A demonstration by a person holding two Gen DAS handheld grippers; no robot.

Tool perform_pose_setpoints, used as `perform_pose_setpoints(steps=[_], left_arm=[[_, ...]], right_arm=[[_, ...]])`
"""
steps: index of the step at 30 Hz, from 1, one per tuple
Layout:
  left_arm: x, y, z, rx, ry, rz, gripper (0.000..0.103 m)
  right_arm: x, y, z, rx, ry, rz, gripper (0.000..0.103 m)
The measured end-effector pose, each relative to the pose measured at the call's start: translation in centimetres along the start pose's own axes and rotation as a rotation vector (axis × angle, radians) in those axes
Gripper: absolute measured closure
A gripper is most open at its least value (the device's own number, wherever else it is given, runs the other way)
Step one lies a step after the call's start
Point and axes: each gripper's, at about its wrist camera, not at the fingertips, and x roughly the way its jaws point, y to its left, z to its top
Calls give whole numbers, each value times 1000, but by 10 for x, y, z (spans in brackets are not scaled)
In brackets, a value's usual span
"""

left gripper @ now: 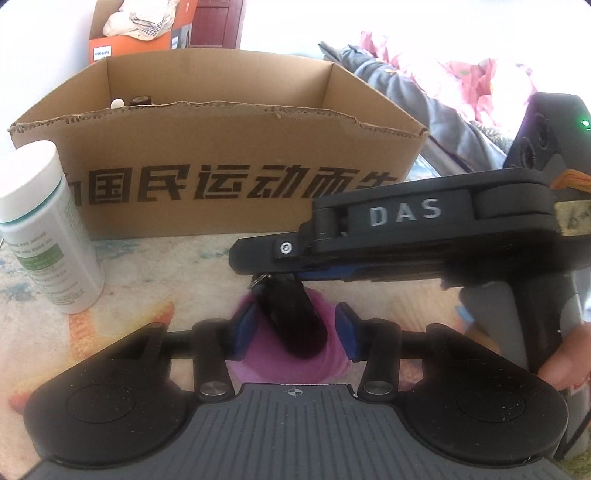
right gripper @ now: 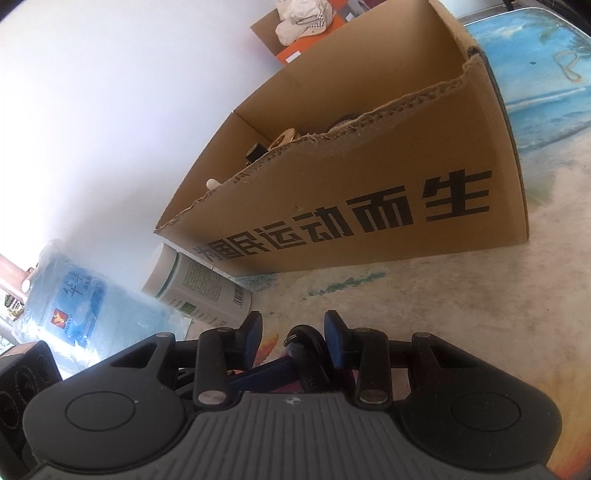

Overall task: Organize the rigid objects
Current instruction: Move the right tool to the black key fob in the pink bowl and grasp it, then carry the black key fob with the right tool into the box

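Note:
A purple cup (left gripper: 295, 354) sits between the fingers of my left gripper (left gripper: 295, 332), which are close around its sides. A black key-like object (left gripper: 291, 314) with a metal ring stands in the cup. My right gripper (right gripper: 293, 338) reaches in from the right, seen side-on in the left wrist view (left gripper: 280, 264), with its blue pads around the top of the black object (right gripper: 306, 347). An open cardboard box (left gripper: 221, 162) with black lettering stands behind and holds several small items (right gripper: 284, 136).
A white bottle with a green label (left gripper: 48, 229) stands left of the box, also in the right view (right gripper: 199, 284). A blue plastic packet (right gripper: 81, 306) lies beside it. Clothes (left gripper: 443, 96) are piled at the right. An orange box (left gripper: 129, 29) stands behind.

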Motion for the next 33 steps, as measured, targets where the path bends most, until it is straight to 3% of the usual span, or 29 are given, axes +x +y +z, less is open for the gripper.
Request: perform_pose_setpoints(steps=[8, 11, 18, 33], left_arm=[[2, -5, 0, 2, -2, 8, 59], [3, -6, 0, 3, -3, 10, 62], [2, 2, -3, -6, -12, 40, 73], [-25, 2, -4, 8, -101, 49, 79]], right_arm=[[-9, 0, -5, 21, 13, 48, 69], [-8, 2, -7, 5, 14, 27, 71], [-3, -2, -9, 3, 22, 6, 85], [-18, 23, -9, -78, -32, 12, 85]])
